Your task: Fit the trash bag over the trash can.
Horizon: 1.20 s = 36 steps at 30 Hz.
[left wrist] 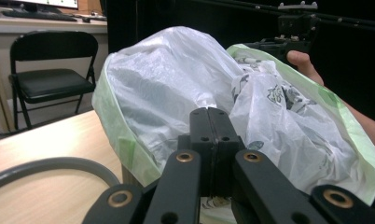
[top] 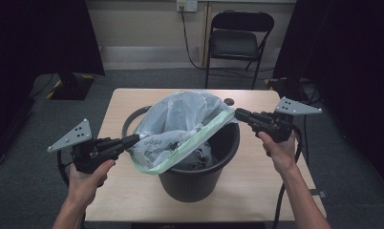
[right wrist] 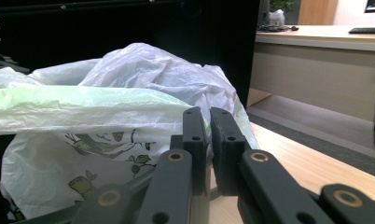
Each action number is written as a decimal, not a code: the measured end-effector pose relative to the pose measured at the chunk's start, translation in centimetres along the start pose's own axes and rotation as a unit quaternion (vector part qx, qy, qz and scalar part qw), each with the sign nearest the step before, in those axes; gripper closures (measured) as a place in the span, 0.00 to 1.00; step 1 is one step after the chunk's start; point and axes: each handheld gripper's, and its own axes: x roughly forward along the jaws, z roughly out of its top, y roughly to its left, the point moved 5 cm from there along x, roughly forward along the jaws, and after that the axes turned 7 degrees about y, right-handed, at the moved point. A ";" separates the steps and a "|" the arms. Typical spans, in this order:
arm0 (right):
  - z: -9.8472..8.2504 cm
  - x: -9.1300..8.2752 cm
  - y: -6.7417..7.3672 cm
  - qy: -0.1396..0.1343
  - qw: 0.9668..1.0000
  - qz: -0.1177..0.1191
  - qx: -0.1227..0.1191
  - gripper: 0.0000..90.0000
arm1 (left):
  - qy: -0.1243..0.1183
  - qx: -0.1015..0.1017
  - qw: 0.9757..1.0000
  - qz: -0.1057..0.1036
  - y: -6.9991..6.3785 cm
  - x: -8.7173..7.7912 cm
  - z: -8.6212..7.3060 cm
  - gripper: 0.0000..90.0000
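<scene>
A black bin (top: 199, 176) stands in the middle of the wooden table (top: 128, 191). A translucent white bag with a pale green rim (top: 180, 119) is stretched slanting over the bin's mouth between both grippers. My left gripper (top: 135, 139) is shut on the bag's left edge, its jaws pressed together (left wrist: 215, 113) against the film (left wrist: 167, 79). My right gripper (top: 238, 113) is shut on the bag's right edge, with film (right wrist: 106, 107) running in between its nearly touching jaws (right wrist: 208, 113). A printed plastic bag (right wrist: 83, 172) sits under the stretched one inside the bin.
A grey hoop (top: 131, 119) lies on the table around the bin's left side, also the grey hoop (left wrist: 50, 164) near my left jaws. A black folding chair (top: 238, 38) stands beyond the table's far edge. Dark curtains flank both sides.
</scene>
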 end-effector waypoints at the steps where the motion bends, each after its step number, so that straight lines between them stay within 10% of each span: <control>1: 0.0 0.0 -0.1 0.001 1.000 0.000 0.003 0.95 | -0.005 0.002 1.000 -0.001 0.2 0.0 0.3 1.00; 11: -0.1 -0.5 0.5 0.005 1.000 0.006 -0.010 0.91 | -0.016 -0.024 0.999 0.038 3.3 2.7 2.9 0.65; 25: 3.6 0.3 0.5 -0.032 0.999 0.008 0.015 0.63 | 0.004 -0.009 1.000 0.024 2.2 4.0 2.0 0.67; 29: 3.6 2.0 -0.9 -0.003 0.999 -0.033 0.040 0.56 | 0.000 -0.003 1.000 0.023 1.8 3.4 1.6 0.66; 36: 1.3 2.4 -0.3 0.037 0.998 -0.028 0.051 0.43 | -0.001 0.013 1.000 0.027 0.7 2.4 1.1 0.66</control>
